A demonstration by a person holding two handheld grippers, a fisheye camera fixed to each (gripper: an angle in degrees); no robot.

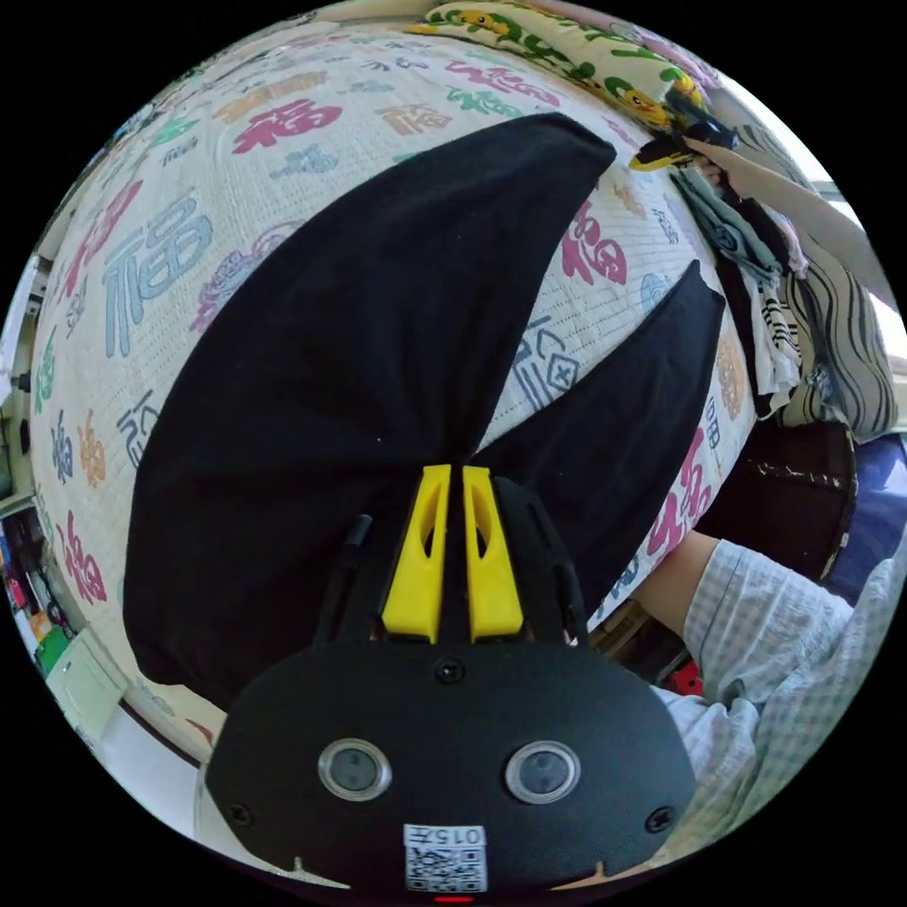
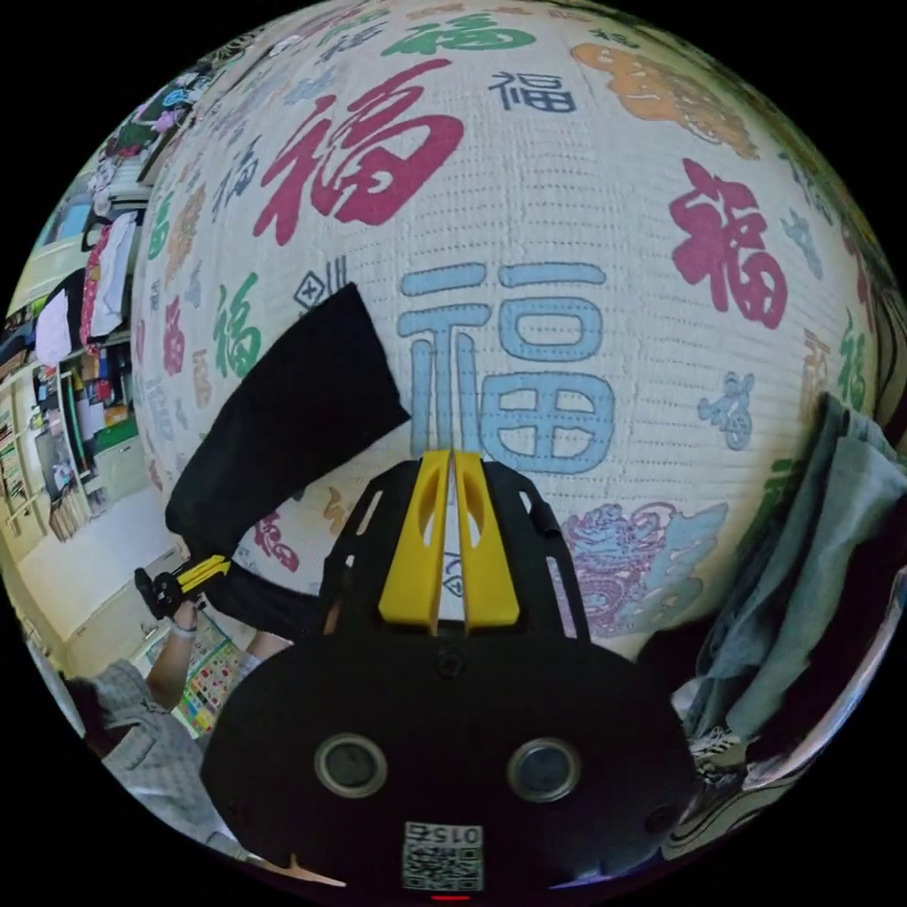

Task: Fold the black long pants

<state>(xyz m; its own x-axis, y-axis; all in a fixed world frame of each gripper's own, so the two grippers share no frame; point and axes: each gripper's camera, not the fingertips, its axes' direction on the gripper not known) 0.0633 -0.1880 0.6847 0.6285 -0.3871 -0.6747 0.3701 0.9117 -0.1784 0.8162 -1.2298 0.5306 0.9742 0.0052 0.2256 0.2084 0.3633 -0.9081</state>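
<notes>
Black long pants [image 1: 359, 378] lie spread on bed cover [image 1: 142, 283] w/ two legs fanned apart in a V. In left gripper view the wider leg runs up and away from left gripper [image 1: 451, 472]; narrower leg [image 1: 642, 416] lies to that gripper's right, w/ a wedge of printed cover between the two. Crotch/waist end sits directly under the yellow jaws. Jaws nearly together, only a thin slit between them, tips down on the black fabric — cannot tell if cloth is actually pinched between them.

Beyond the far end of the wide leg: right gripper [image 1: 675, 146], yellow-and-black, small at this range, a forearm behind it. Just beside it, pile of clothes [image 1: 756, 265] at bed edge, striped and grey pieces. Person's checked sleeve [image 1: 775, 661] to lower right of left gripper.

Right gripper view: right gripper [image 2: 453, 458] jaws closed tip to tip, nothing between them, over bare cover just below a large blue printed character — apart from the pants. One leg end [image 2: 293, 416] of the pants lies to its left. Left gripper [image 2: 203, 572] seen further left and lower, at the black fabric's near end, held by a hand [image 2: 179, 614]. Grey-blue garment [image 2: 812, 548] heaped to right gripper's right at cover's edge. Shelves [image 2: 57, 425] w/ clutter far left.
</notes>
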